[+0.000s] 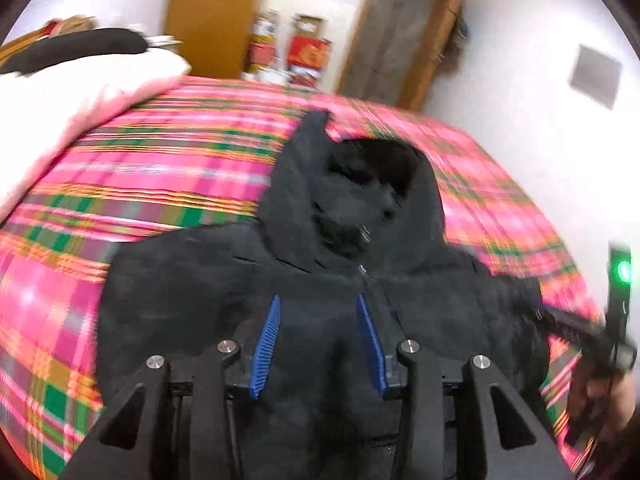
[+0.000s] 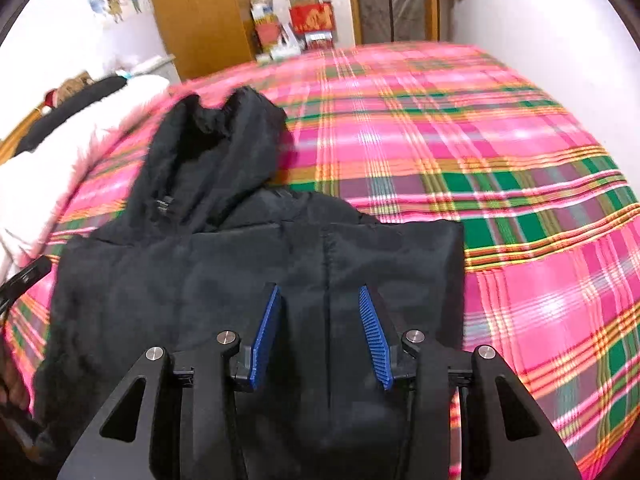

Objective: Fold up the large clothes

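Both grippers were over the black hooded jacket (image 1: 320, 280), which lay spread on the bed's pink plaid sheet (image 1: 160, 152) with its hood (image 1: 352, 184) pointing toward the far edge of the bed. My left gripper (image 1: 318, 344) had its blue pads standing apart with dark fabric showing between them and nothing pinched. My right gripper (image 2: 322, 336) was likewise spread apart, above the jacket's side nearer the open plaid, with a seam running between the pads. I could not tell whether either one touched the cloth.

I judged the main risk to be a thin grab. The jacket looked thick and padded, so closing on the top layer alone would lift one panel and leave the rest dragging, giving a crooked fold. Everything there was black on black, so I could easily mistake a seam or crease for an edge.

A second worry was the bulky hood: folded over without flattening, it would likely bunch up and spring the fold open. The white fluffy bedding (image 2: 60, 160) lay just beside the hood toward the bed's left edge, and a wide sweep could snag it. Blur in the left wrist view also made fine placement uncertain.
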{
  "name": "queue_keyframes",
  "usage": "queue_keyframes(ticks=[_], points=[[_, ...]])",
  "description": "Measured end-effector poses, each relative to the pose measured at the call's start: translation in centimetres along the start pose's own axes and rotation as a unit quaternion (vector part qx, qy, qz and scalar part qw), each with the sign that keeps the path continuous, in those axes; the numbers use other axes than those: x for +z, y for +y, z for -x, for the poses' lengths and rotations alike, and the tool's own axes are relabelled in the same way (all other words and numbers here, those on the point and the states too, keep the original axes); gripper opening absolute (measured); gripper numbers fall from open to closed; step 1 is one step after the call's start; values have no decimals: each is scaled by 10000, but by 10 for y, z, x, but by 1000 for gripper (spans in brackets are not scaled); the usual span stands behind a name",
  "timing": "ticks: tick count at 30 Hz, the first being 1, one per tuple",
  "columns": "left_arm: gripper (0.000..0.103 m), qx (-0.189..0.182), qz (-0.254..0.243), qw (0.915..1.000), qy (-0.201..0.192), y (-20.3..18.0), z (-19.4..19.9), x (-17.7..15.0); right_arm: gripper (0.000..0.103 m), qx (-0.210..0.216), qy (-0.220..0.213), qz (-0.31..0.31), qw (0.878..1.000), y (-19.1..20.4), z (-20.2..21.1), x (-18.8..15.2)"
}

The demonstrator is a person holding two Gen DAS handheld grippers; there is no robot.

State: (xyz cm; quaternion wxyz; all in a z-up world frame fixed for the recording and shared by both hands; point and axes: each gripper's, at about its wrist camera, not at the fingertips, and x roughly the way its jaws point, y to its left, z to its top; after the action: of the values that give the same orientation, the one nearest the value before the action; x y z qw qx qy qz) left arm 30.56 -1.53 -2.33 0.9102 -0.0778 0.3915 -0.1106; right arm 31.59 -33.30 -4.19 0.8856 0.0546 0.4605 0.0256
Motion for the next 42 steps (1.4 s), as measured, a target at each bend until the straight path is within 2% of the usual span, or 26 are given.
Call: queue_keyframes(ticks=[3, 10, 14, 18, 20, 22, 23, 25, 31, 36, 42], points=[[43, 344, -261, 9976, 549, -4, -39, -16, 42, -73, 143, 120, 9998, 2, -20, -7], [44, 346, -254, 9973, 599, 2, -49, -23, 42, -107, 279, 176, 9994, 3, -26, -8], [44, 377, -124, 9972, 636, 3, -31, -19, 42, 60, 50, 115, 9999, 6, 14, -10], [44, 365, -216, 9980, 458, 1, -4, -24, 42, 257, -204, 213, 9992, 18, 47, -30], [44, 419, -290, 9975, 498, 2, -2, -30, 42, 236, -143, 309, 9991, 25, 44, -38], [44, 569, -339, 9948, 768, 9, -14, -39, 42, 236, 99, 371, 9990, 30, 29, -49], [44, 538, -245, 9944, 878, 14, -20, -43, 42, 201, 255, 369, 9988, 31, 19, -53], [44, 361, 19, 9950, 935, 24, -24, -43, 42, 173, 294, 382, 9987, 30, 11, -55], [44, 459, -37, 9946, 927, 17, -17, -38, 42, 157, 275, 338, 9989, 32, 18, -49], [43, 282, 96, 9973, 667, 15, 12, -26, 42, 400, 115, 239, 9988, 38, 41, -43], [43, 139, -35, 9993, 354, 3, 30, 7, 42, 675, -104, 352, 9970, 61, 53, -7]])
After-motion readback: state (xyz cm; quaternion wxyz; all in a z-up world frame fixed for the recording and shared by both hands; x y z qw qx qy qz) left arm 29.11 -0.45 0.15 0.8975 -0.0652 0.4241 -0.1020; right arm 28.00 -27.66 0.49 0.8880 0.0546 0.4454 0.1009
